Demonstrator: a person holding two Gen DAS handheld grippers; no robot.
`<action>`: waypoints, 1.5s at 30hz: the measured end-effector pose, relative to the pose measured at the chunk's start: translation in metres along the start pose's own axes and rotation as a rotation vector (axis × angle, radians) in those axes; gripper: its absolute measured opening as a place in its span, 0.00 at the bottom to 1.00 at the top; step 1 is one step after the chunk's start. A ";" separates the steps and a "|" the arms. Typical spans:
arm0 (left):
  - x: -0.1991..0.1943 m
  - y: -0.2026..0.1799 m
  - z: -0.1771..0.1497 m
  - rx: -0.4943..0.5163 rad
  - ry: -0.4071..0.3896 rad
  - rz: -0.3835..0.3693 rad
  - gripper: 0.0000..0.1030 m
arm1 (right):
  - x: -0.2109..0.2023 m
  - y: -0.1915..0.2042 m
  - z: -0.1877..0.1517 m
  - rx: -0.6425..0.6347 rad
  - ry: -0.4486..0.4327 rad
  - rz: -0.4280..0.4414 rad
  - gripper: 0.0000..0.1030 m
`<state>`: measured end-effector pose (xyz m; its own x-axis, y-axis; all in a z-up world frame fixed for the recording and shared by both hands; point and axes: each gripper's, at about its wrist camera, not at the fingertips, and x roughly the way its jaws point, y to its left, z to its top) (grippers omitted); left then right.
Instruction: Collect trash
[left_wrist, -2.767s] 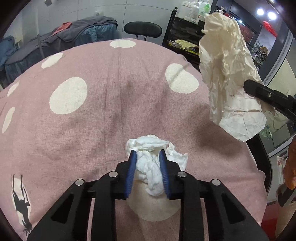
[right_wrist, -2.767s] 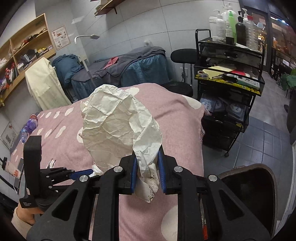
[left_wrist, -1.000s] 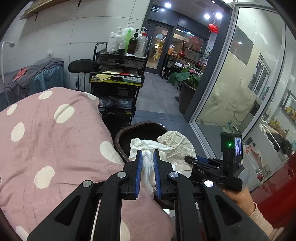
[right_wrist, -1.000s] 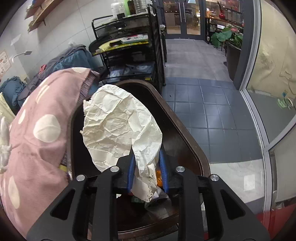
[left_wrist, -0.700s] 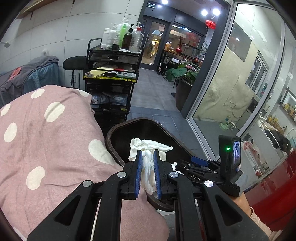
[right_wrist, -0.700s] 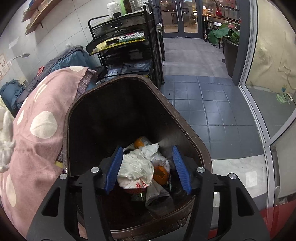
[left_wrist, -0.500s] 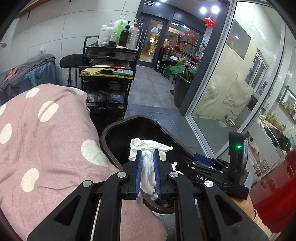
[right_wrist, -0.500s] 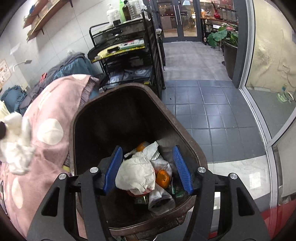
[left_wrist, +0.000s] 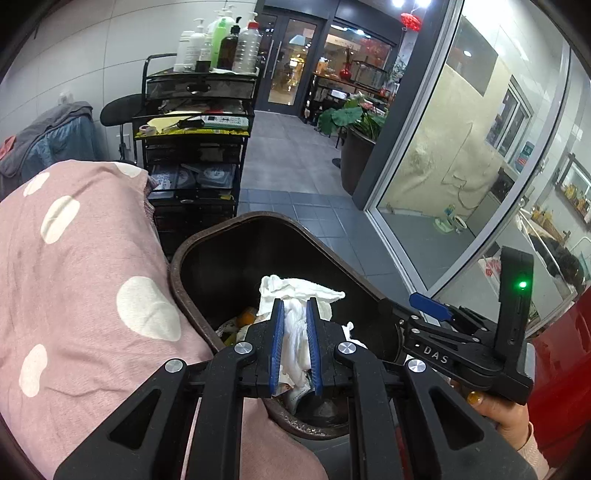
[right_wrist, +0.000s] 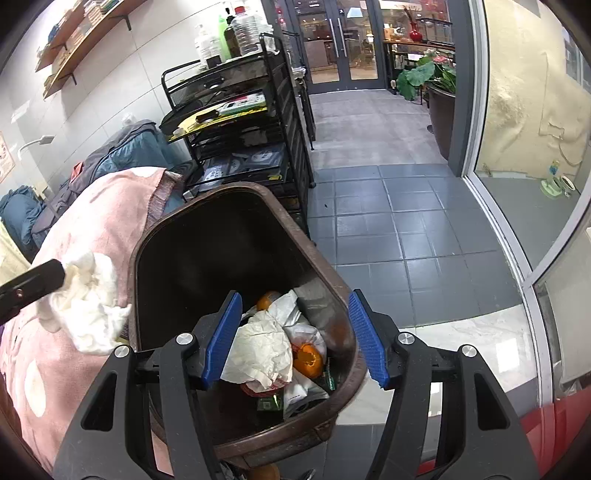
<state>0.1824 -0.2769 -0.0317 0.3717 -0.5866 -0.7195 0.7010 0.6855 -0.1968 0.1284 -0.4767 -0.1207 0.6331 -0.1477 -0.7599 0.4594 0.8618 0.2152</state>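
My left gripper (left_wrist: 294, 325) is shut on a crumpled white tissue (left_wrist: 295, 295) and holds it over the open brown trash bin (left_wrist: 207, 240). In the right wrist view the tissue (right_wrist: 88, 306) hangs at the bin's left rim (right_wrist: 135, 266). My right gripper (right_wrist: 295, 332) is open and empty above the bin. The crumpled cream paper (right_wrist: 258, 350) lies inside on other rubbish, with orange peel (right_wrist: 308, 360) beside it. The right gripper also shows in the left wrist view (left_wrist: 428, 306), at the bin's right side.
A pink bedspread with white dots (left_wrist: 74, 277) lies left of the bin. A black trolley with bottles (left_wrist: 199, 122) stands behind it. Grey tiled floor (right_wrist: 388, 221) and a glass door (left_wrist: 461, 166) are to the right.
My right gripper opened and dropped the cream paper into the bin. My left gripper moved with the tissue from the bedspread to above the bin.
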 end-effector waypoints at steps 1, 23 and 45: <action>0.003 -0.001 0.000 0.003 0.009 -0.001 0.12 | -0.001 -0.002 0.000 0.006 -0.001 -0.001 0.59; 0.000 -0.005 -0.006 0.005 -0.050 0.045 0.93 | -0.011 -0.030 0.003 0.051 -0.028 -0.078 0.72; -0.166 0.055 -0.088 -0.129 -0.445 0.406 0.94 | -0.080 0.109 -0.022 -0.203 -0.253 0.123 0.89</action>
<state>0.1057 -0.1038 0.0182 0.8316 -0.3723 -0.4122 0.3809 0.9224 -0.0646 0.1143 -0.3602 -0.0499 0.8221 -0.1303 -0.5543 0.2528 0.9558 0.1502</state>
